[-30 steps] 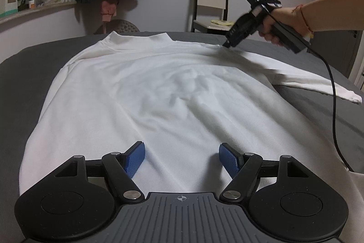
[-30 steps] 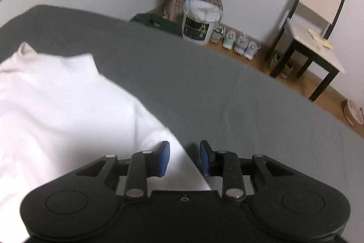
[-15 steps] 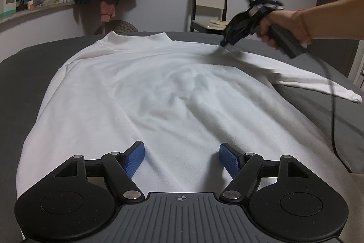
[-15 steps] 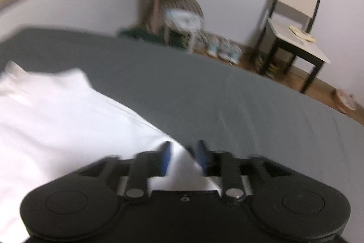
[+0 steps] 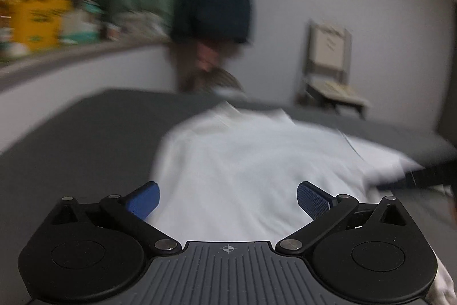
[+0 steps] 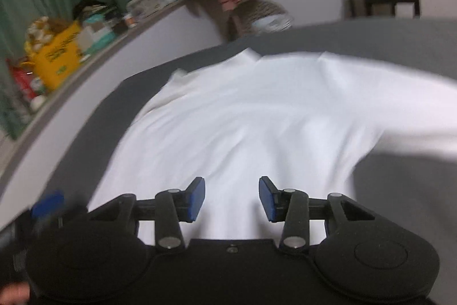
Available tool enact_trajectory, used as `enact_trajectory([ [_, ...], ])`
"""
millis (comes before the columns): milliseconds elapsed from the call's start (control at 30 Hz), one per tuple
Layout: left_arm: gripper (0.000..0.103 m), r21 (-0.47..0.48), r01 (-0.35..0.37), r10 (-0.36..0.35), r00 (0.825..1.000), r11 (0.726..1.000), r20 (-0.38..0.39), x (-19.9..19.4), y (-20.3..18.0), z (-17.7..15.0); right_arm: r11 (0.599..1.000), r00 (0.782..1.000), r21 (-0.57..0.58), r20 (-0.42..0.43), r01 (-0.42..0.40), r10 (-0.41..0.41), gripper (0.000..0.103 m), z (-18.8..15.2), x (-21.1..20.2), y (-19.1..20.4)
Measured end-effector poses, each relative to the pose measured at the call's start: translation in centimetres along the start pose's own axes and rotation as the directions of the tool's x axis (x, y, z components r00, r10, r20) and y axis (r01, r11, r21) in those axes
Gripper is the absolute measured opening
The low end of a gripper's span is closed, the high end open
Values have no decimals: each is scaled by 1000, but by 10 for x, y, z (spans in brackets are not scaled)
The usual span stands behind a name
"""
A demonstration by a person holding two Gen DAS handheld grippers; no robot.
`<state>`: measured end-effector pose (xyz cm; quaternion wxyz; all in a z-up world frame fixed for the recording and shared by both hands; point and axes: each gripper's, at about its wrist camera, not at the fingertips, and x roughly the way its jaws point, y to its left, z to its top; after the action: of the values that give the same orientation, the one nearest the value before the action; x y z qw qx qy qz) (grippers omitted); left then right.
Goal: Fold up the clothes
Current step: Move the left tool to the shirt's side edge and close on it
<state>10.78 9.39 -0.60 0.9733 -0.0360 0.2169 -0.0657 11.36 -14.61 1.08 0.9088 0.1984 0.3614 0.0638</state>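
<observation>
Right gripper (image 6: 232, 197) released sleeve, white shirt (image 6: 242, 119) beyond both parted jaws

No text legible in either view

The yellow box (image 6: 58, 59) on the shelf (image 6: 94, 53) carries dark printing across its face (both views are motion-blurred), but no letter of it can be made out; the same box in the left wrist view (image 5: 35, 26) shows only dark smears.

The white sweatshirt (image 6: 251, 116) is soft matt cloth on the bed's (image 5: 85, 133) dull grey fabric. My left tool (image 5: 227, 200) is matt black plastic with ribbed blue pads (image 5: 312, 202).
</observation>
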Motion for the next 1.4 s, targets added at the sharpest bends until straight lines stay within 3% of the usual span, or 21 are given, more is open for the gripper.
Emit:
enact_trajectory([
  [167, 103, -169, -94, 93, 996, 981, -18, -1, 51, 7, 997, 998, -47, -5, -66, 66, 43, -37, 6, 15],
  [333, 103, -354, -173, 138, 983, 919, -123, 14, 103, -6, 986, 992, -111, 3, -124, 125, 45, -48, 11, 21],
  [433, 102, -328, -199, 154, 975, 924, -159, 24, 110, -10, 976, 987, -150, 6, -158, 161, 46, -56, 14, 25],
  [533, 87, -273, -202, 154, 970, 941, -186, 34, 110, -15, 964, 980, -178, 3, -196, 199, 48, -59, 17, 30],
  [600, 70, -240, -187, 140, 970, 953, -199, 41, 105, -16, 960, 976, -175, -5, -217, 220, 50, -61, 22, 33],
  [767, 64, -208, -150, 105, 971, 967, -213, 49, 90, -20, 958, 973, -170, -19, -231, 231, 53, -64, 29, 33],
  [833, 48, -193, -129, 84, 970, 973, -227, 52, 81, -22, 957, 972, -172, -17, -235, 235, 56, -64, 28, 33],
  [1000, 46, -132, -129, 97, 969, 983, -226, 51, 70, -25, 956, 971, -176, -15, -237, 238, 59, -65, 28, 35],
  [1267, 45, -154, -74, 40, 976, 985, -214, 47, 68, -26, 955, 972, -186, -10, -231, 233, 61, -66, 28, 37],
  [1333, 32, -157, -72, 38, 976, 985, -213, 48, 68, -27, 955, 972, -187, -9, -232, 234, 62, -66, 29, 38],
  [1400, 31, -164, -66, 31, 977, 984, -211, 49, 68, -27, 954, 972, -190, -9, -231, 234, 63, -67, 29, 38],
])
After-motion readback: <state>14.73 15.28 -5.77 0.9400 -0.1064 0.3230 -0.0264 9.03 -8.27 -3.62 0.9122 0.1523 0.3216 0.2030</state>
